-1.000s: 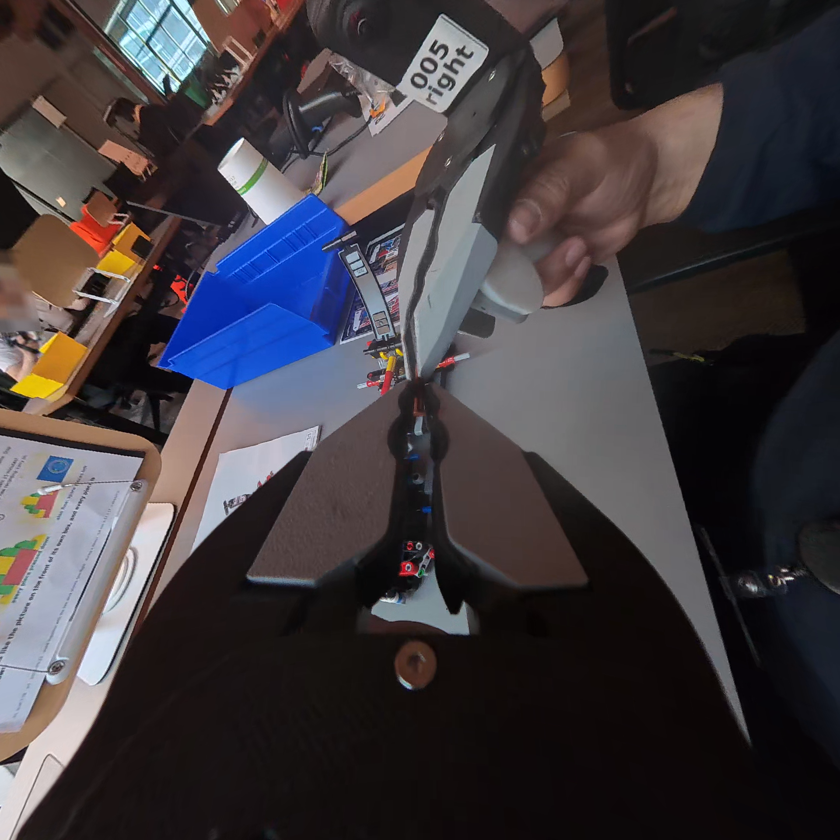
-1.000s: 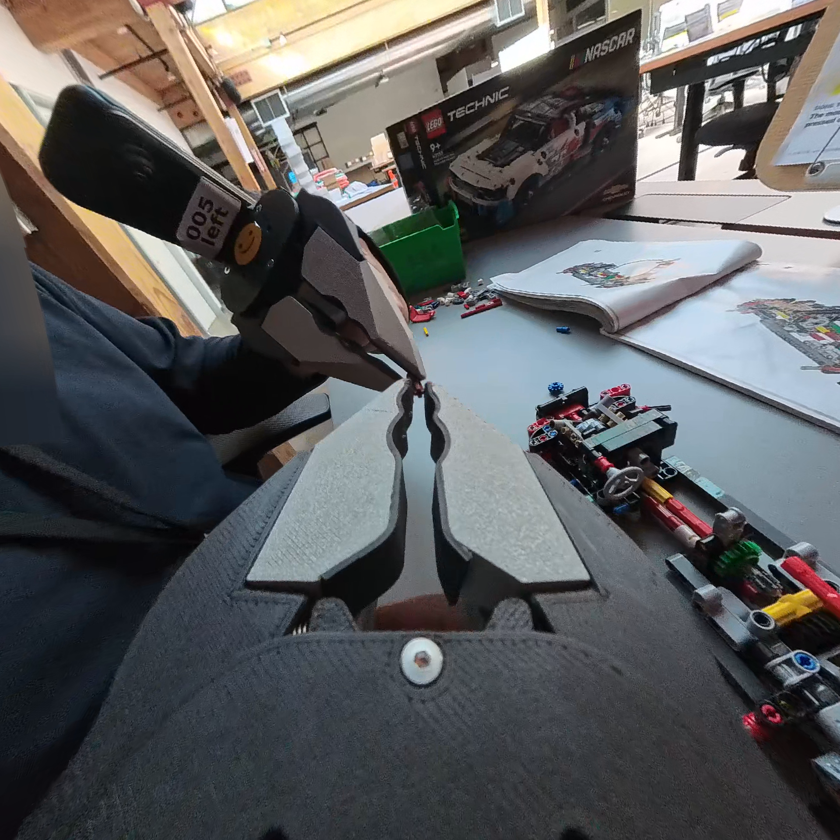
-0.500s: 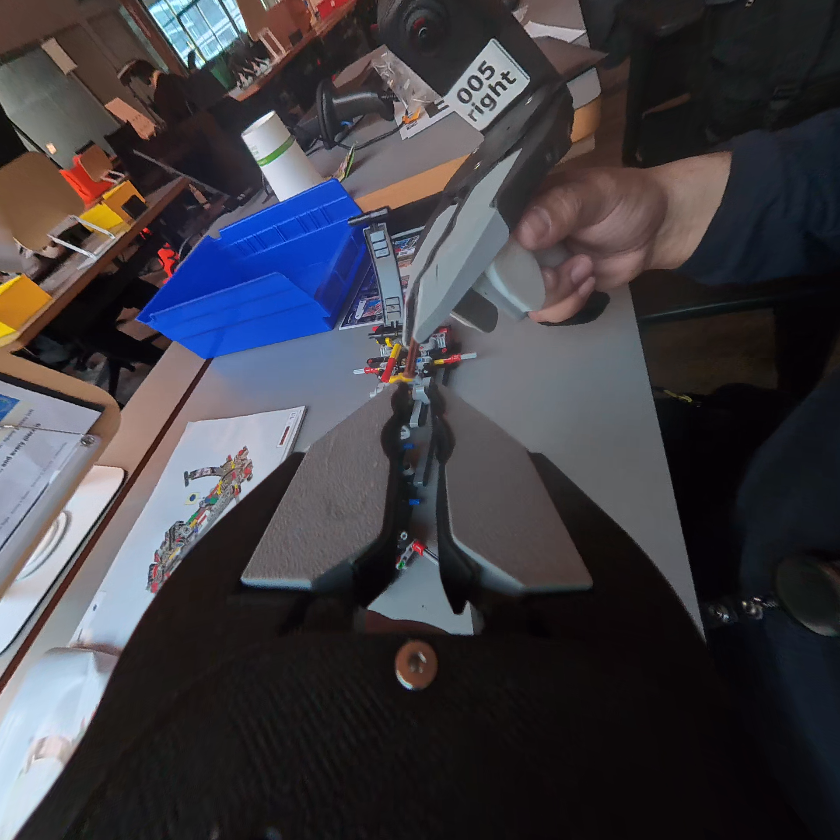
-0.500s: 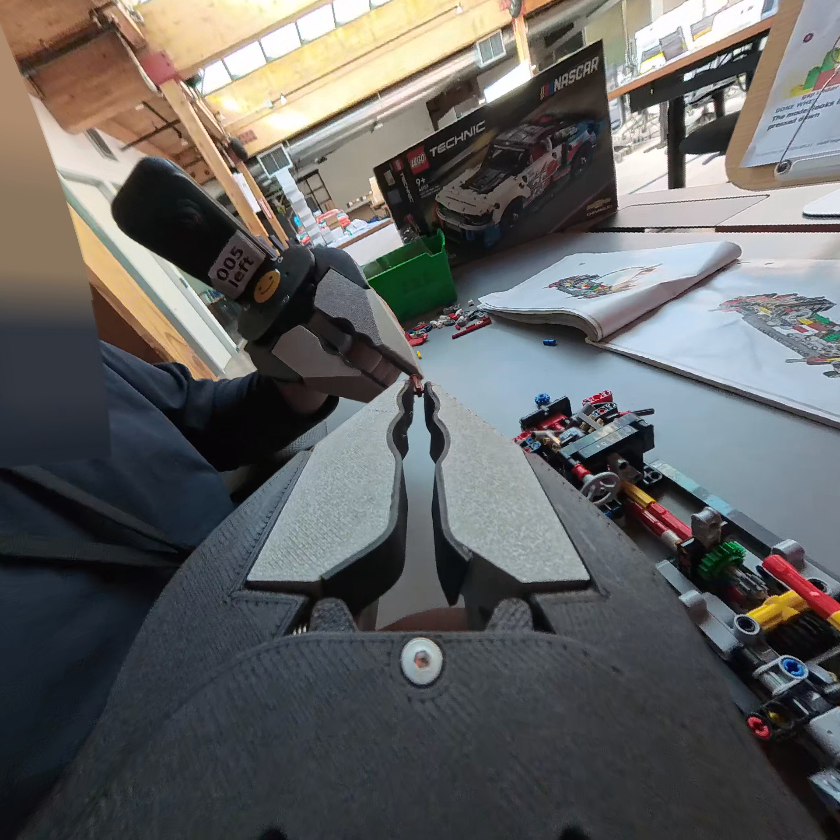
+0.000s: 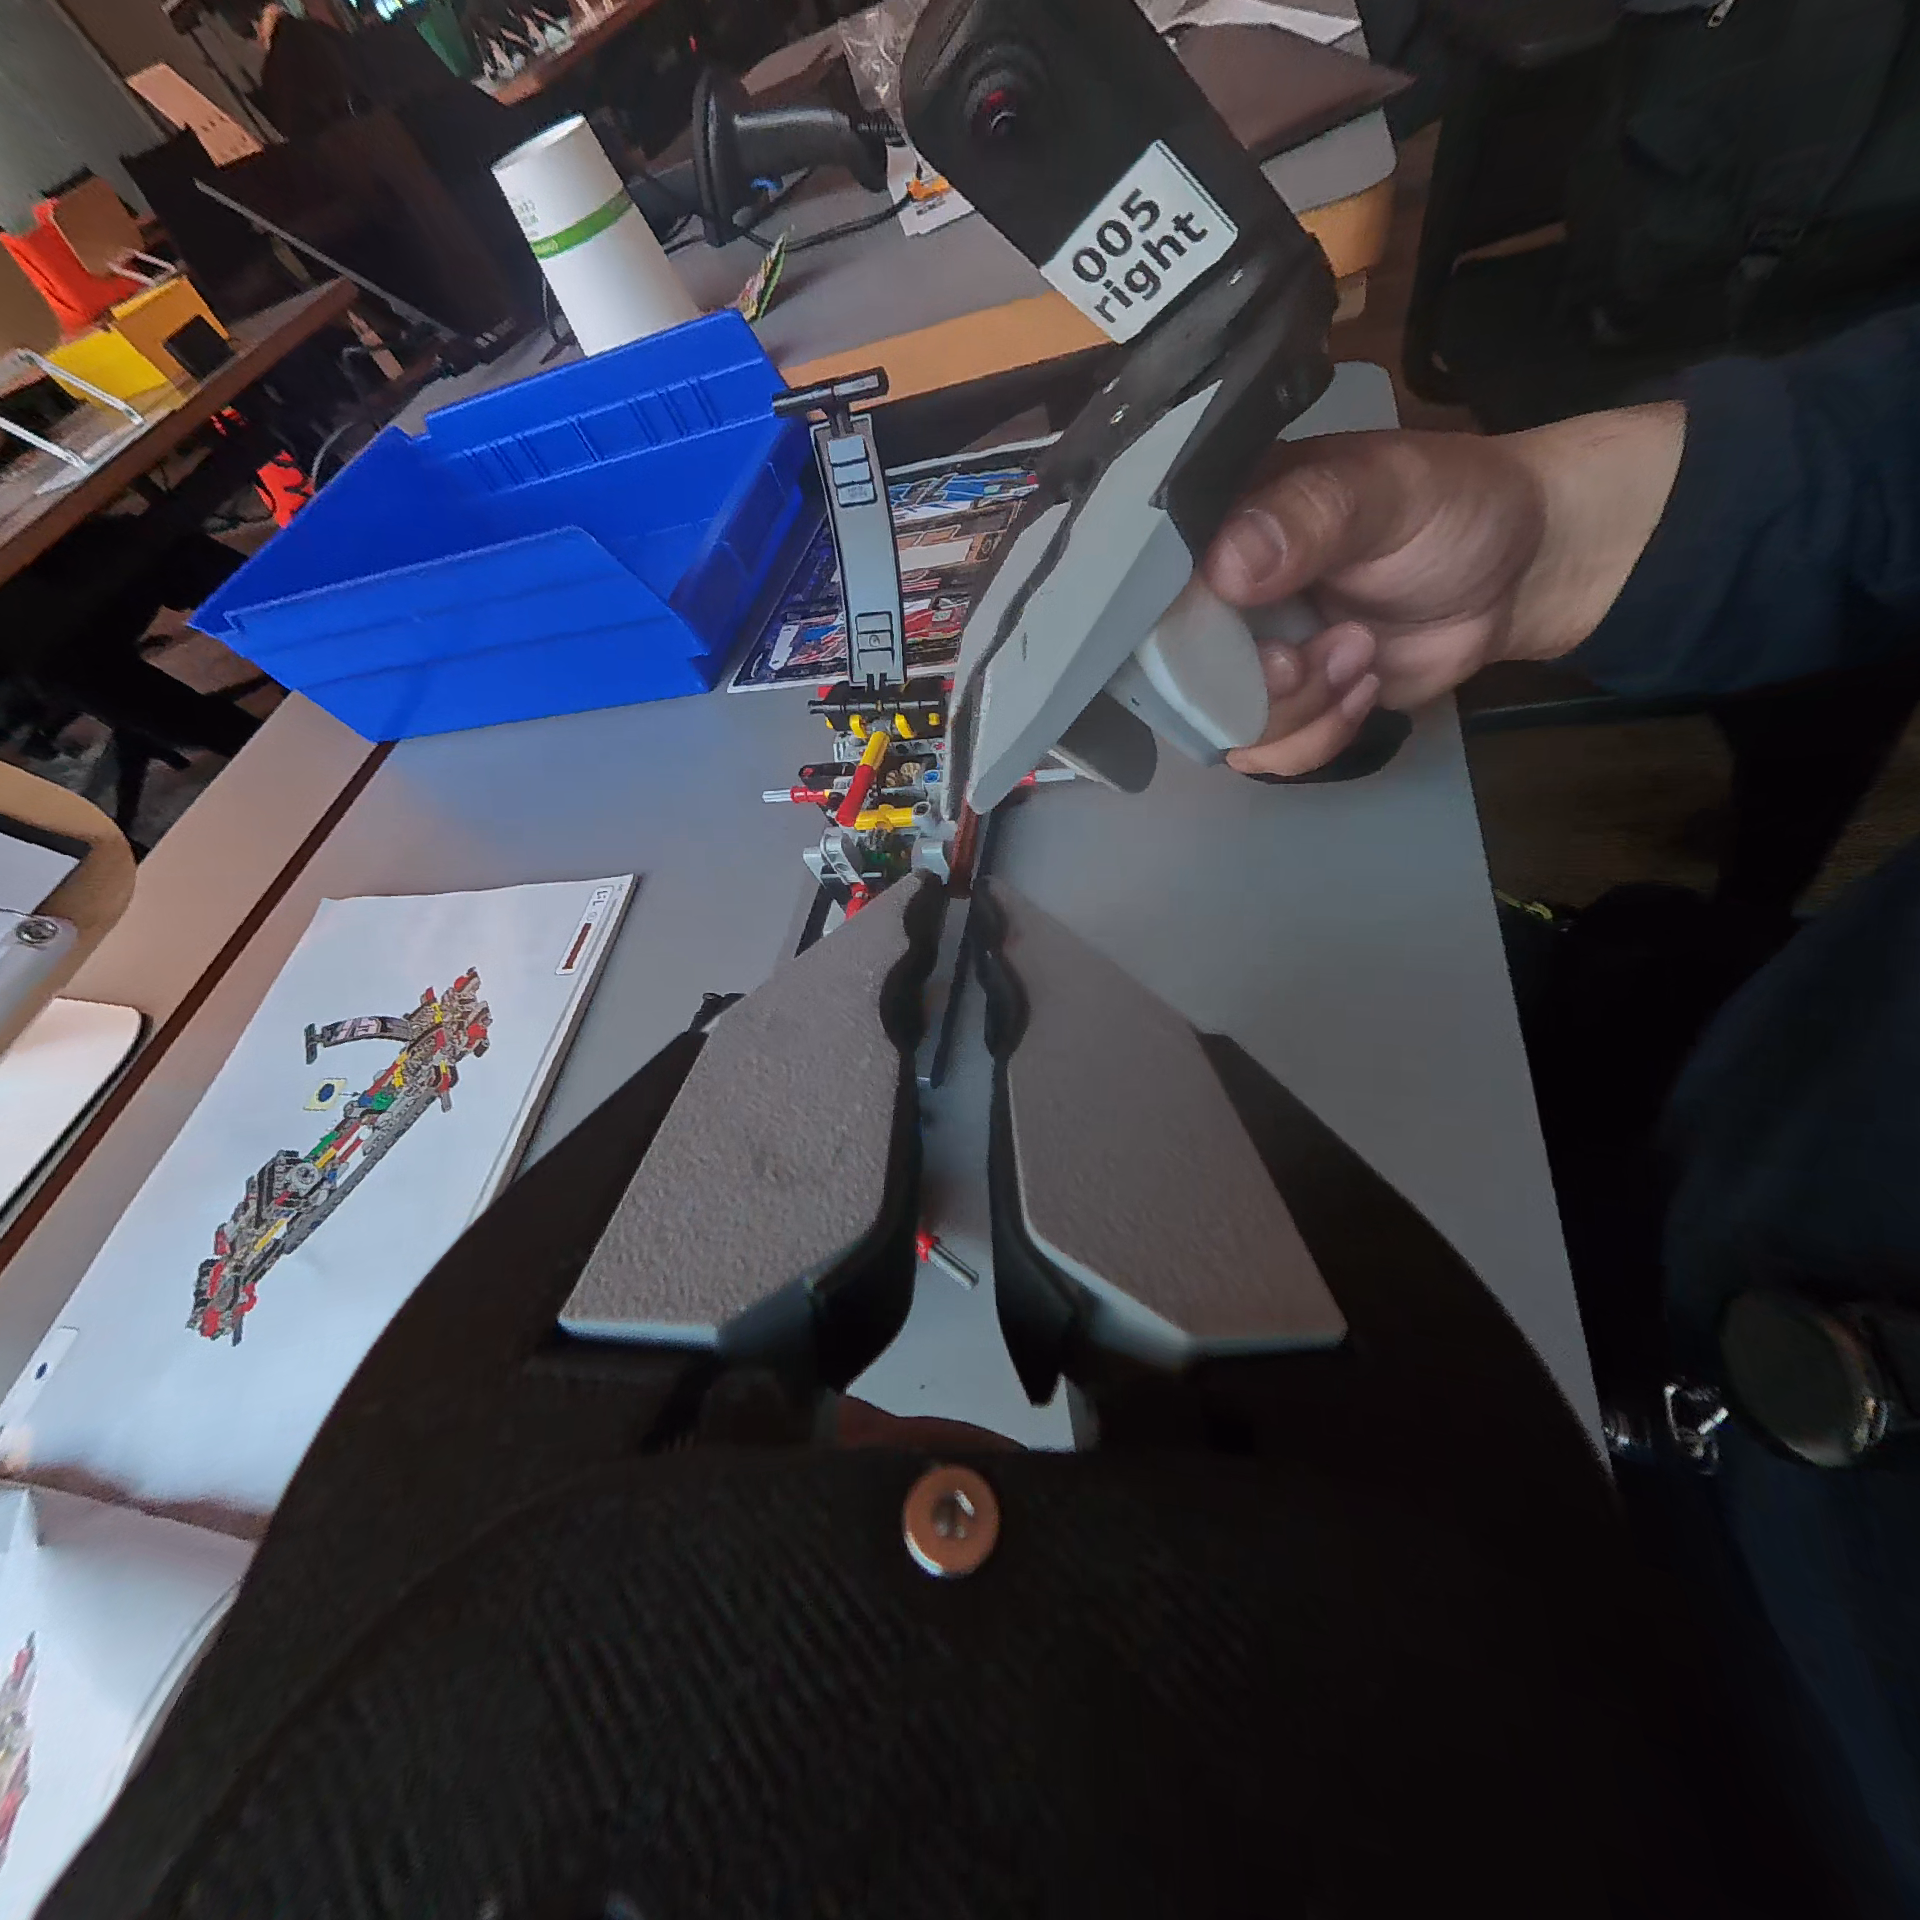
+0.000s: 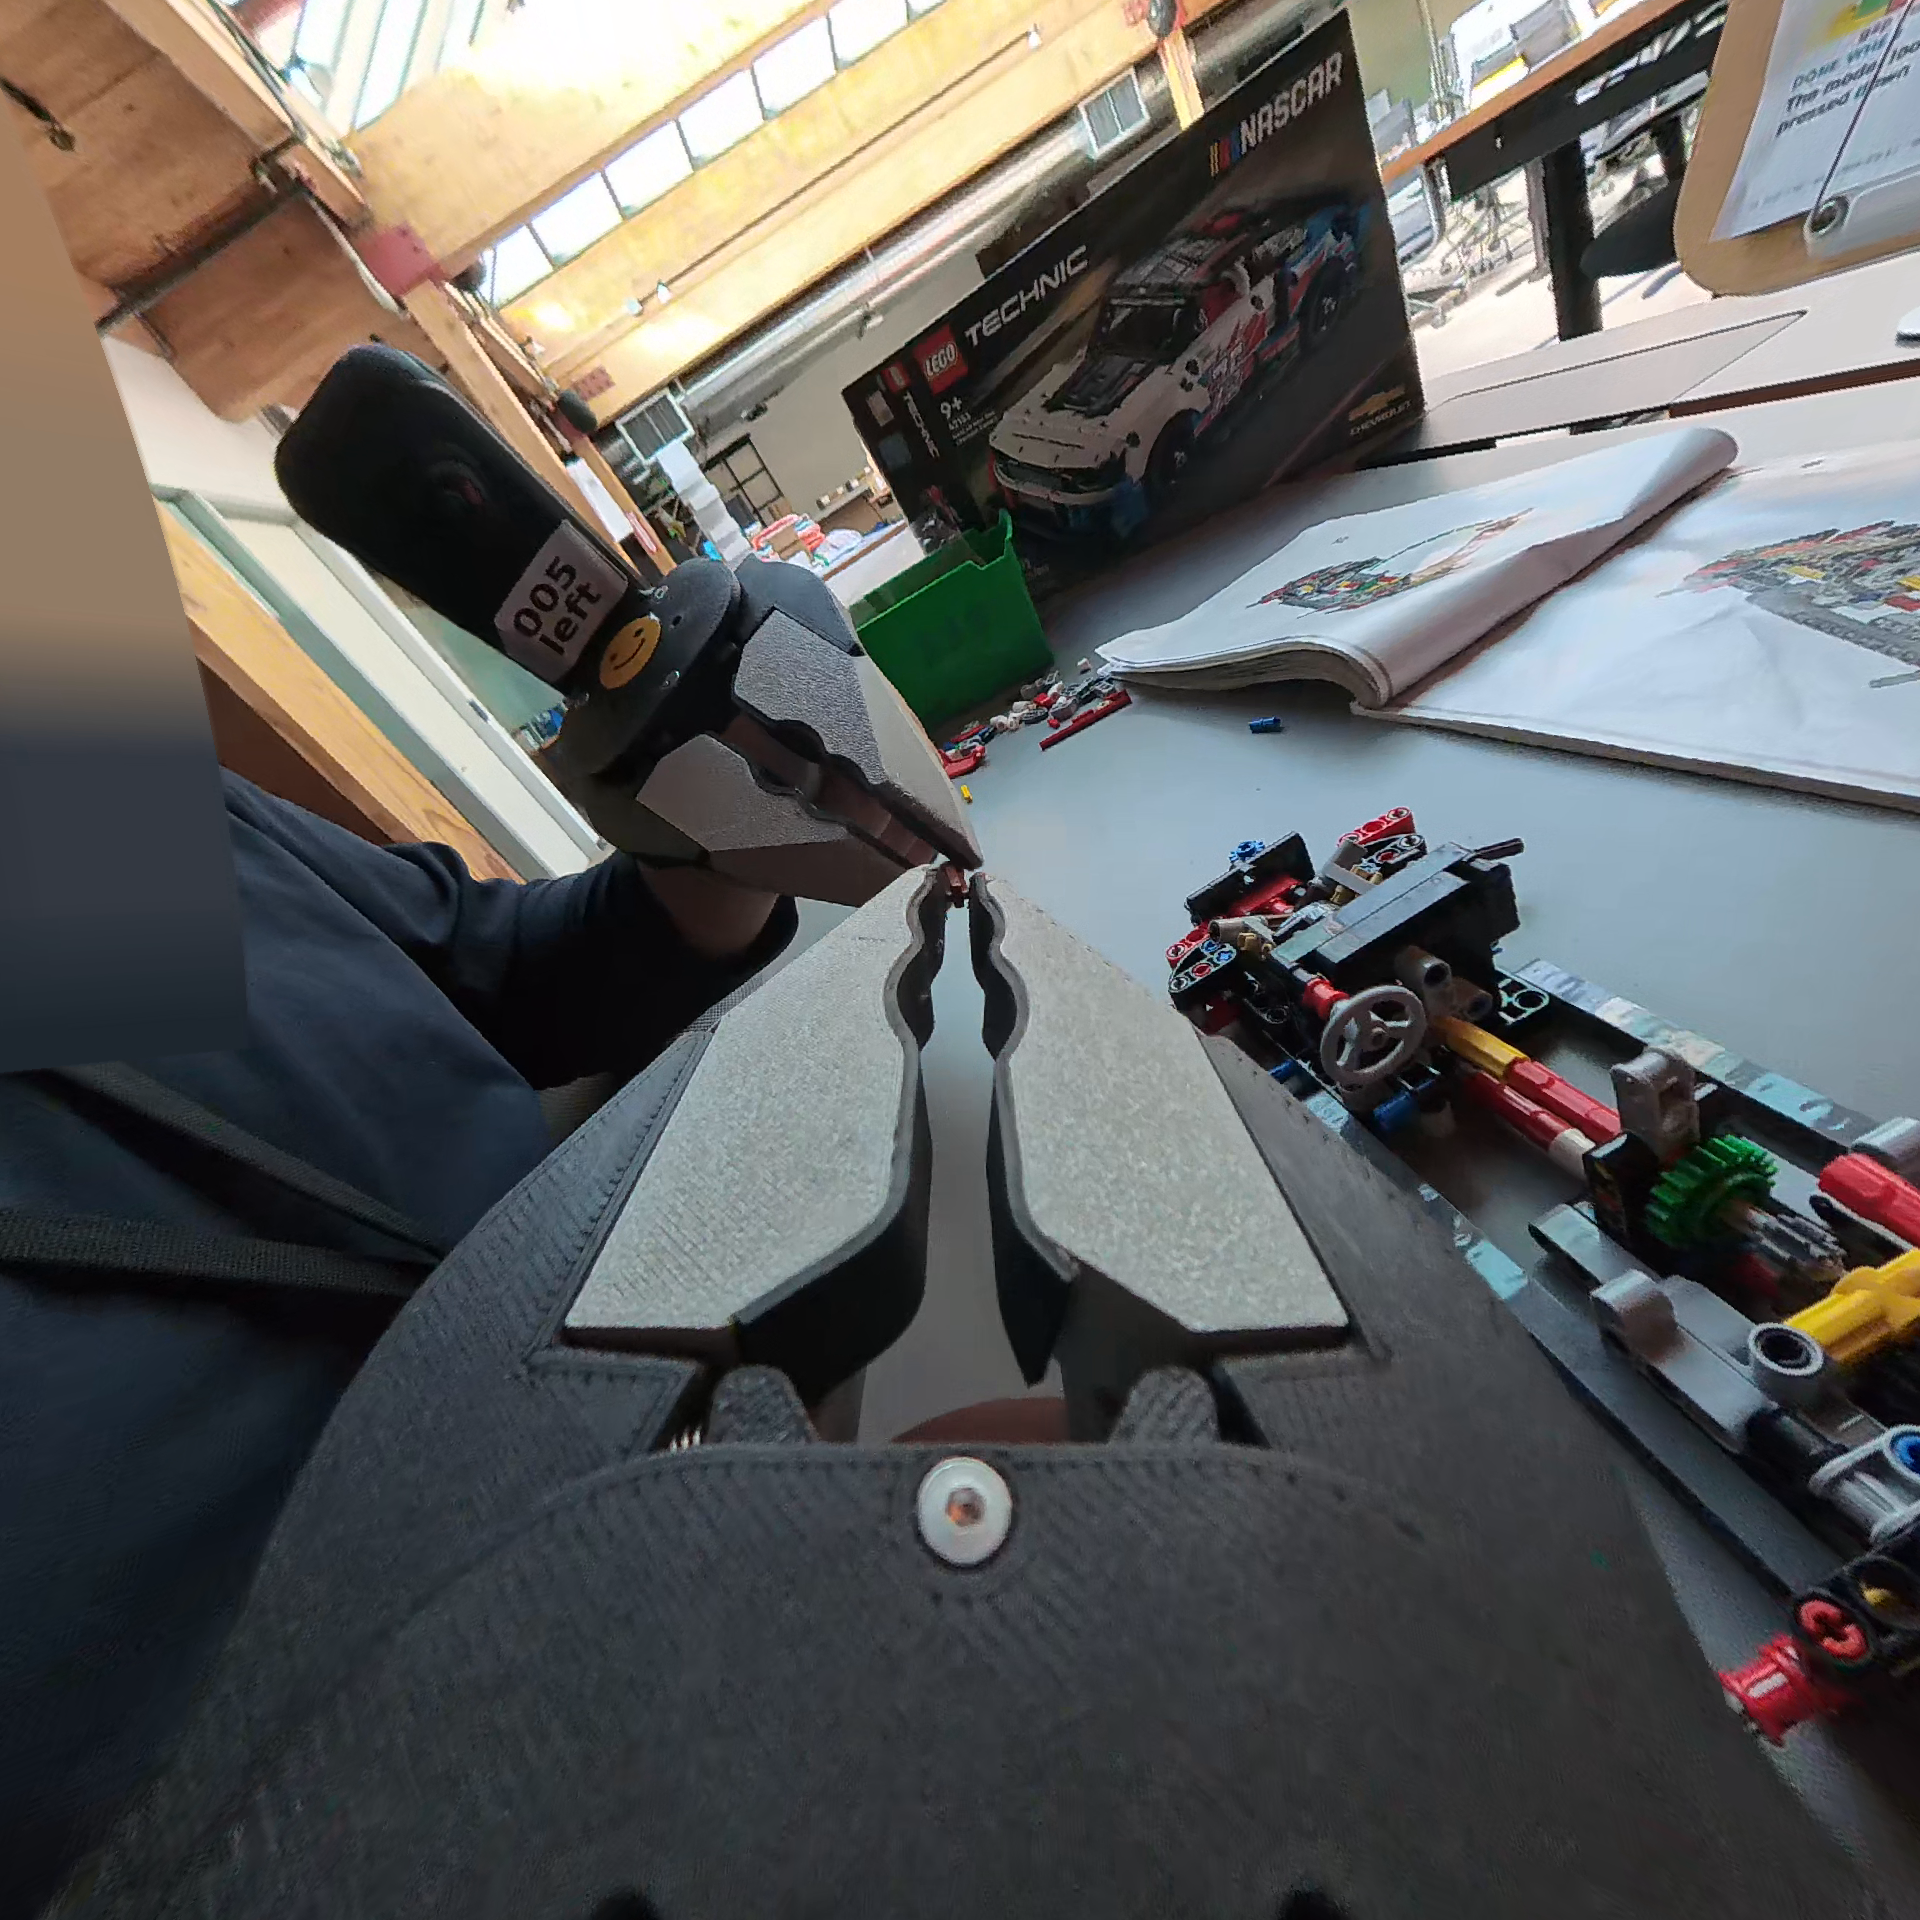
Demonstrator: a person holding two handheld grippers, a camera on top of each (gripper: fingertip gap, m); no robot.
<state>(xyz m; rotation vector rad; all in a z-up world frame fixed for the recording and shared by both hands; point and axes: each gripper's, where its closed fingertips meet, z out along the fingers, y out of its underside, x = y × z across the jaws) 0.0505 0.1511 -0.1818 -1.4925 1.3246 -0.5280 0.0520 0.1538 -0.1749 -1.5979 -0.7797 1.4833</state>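
Observation:
A small dark-red brick pin (image 5: pixel 966 842) hangs in the air above the grey table (image 5: pixel 1247 987), between both grippers. In the left wrist view, my left gripper (image 5: pixel 951 888) has its tips closed on the pin's lower end. My right gripper (image 5: pixel 961 805) comes down from above, held by a hand (image 5: pixel 1403 582), and pinches the upper end. In the right wrist view, my right gripper (image 6: pixel 956 891) is shut on the pin (image 6: pixel 954 883). The left gripper (image 6: pixel 961 857) meets it tip to tip there.
A half-built brick car chassis (image 5: pixel 878 790) lies on the table just behind the tips and also shows in the right wrist view (image 6: pixel 1455 997). Also around are a blue bin (image 5: pixel 520 551), an open instruction booklet (image 6: pixel 1455 592), a green bin (image 6: pixel 951 623), loose bricks (image 6: pixel 1039 717) and a toy box (image 6: pixel 1143 312). My left and right fingertips are right by each other.
My left jaws opened slightly and closed again on the pin's end. My right gripper kept hold of the pin throughout. Both views swung a little.

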